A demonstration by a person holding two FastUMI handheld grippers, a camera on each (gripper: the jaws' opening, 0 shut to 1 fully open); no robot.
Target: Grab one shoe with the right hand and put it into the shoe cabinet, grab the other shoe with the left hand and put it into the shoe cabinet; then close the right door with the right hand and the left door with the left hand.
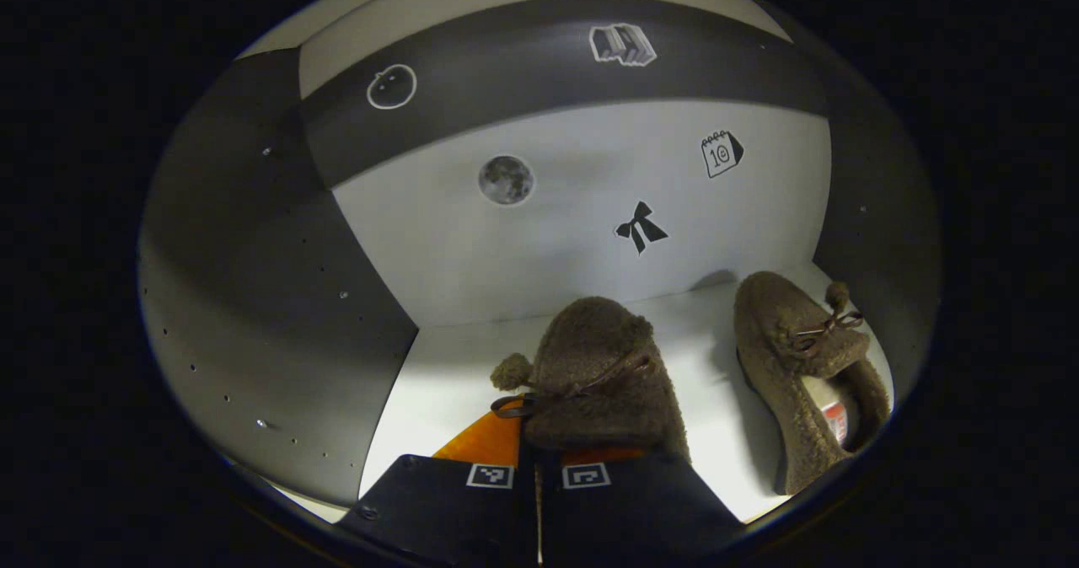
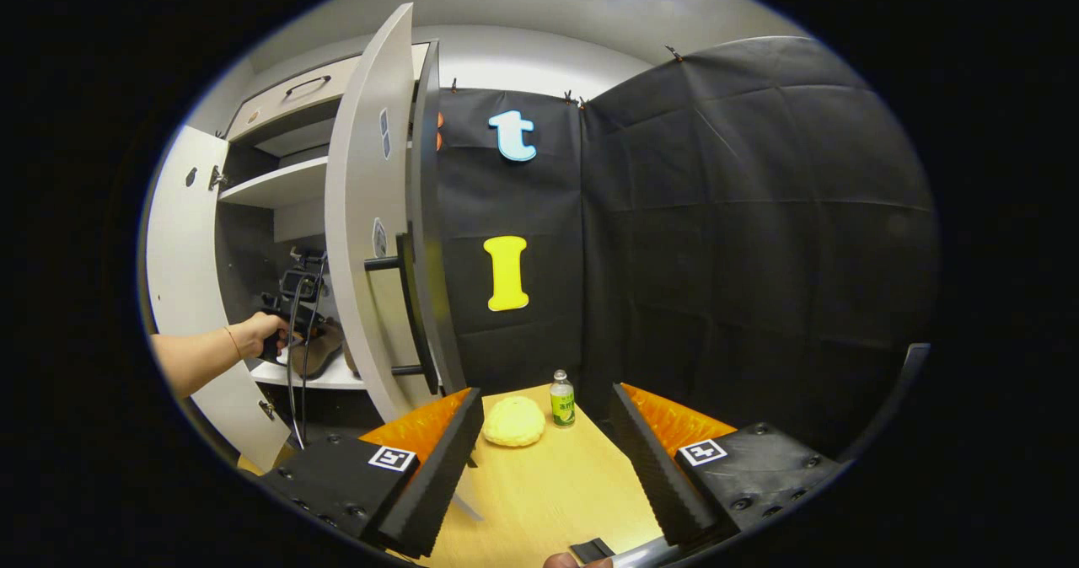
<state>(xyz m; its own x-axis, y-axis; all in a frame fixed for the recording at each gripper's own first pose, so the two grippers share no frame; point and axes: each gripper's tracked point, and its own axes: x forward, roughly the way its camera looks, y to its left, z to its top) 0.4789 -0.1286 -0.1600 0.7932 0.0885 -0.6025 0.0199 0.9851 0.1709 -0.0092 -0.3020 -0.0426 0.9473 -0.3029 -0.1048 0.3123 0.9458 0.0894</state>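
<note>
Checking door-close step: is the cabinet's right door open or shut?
Open. In the right gripper view the right door swings out edge-on, baring the shelves and the left gripper inside.

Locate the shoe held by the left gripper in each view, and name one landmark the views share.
Left gripper view: the held shoe sits bottom centre, just above the left gripper.
Right gripper view: it lies far left, on the cabinet shelf, as a brown shape by the hand.
Shared landmark: the white cabinet shelf.
</note>
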